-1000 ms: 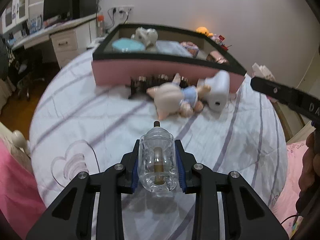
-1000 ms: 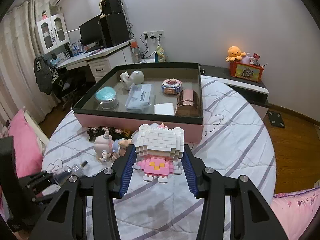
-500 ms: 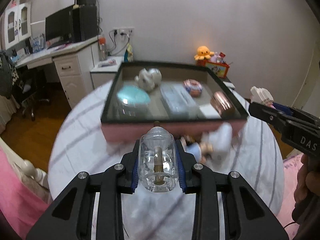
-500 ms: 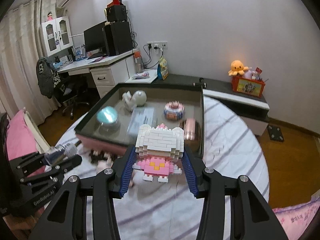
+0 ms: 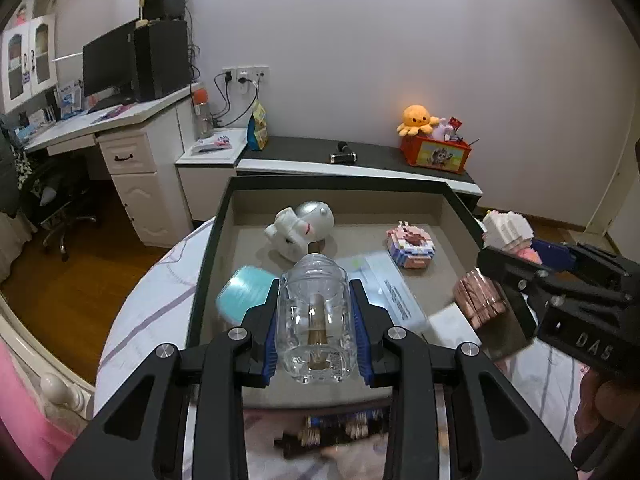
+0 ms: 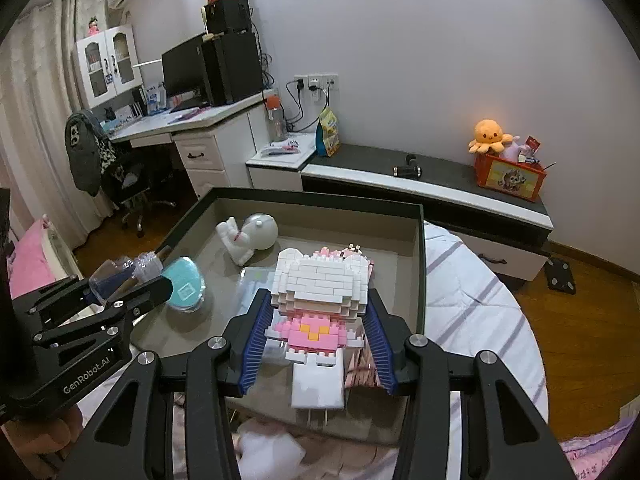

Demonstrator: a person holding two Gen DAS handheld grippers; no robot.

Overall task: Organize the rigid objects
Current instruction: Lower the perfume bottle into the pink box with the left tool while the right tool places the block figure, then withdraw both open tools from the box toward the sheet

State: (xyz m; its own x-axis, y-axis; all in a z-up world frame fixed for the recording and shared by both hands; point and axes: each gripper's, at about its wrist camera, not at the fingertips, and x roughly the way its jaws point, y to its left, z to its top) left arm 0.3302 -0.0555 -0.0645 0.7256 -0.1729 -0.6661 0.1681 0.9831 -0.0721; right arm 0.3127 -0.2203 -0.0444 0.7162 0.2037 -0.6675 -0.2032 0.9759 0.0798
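Observation:
My left gripper (image 5: 316,336) is shut on a clear glass bottle (image 5: 316,320) with a cork stopper and holds it over the near part of the dark-rimmed storage box (image 5: 208,256). My right gripper (image 6: 320,340) is shut on a white and pink brick-built figure (image 6: 320,292) and holds it above the same box (image 6: 420,264). In the box lie a white astronaut figure (image 5: 300,228), a teal round item (image 5: 246,292), a clear flat case (image 5: 392,292), a small brick cake (image 5: 410,246), a copper cylinder (image 5: 478,298) and a white block (image 6: 318,384).
The box rests on a striped bedspread (image 6: 472,304). A dark item with metal studs (image 5: 340,434) lies on the bed just in front of the box. A low bench (image 5: 360,160) and a white desk (image 5: 120,136) stand behind. A pink pillow (image 5: 24,412) is at the left.
Both grippers have risen and moved forward with their objects, from above the bedspread to over the box. The doll and the white item on the bed have dropped out of the left view.

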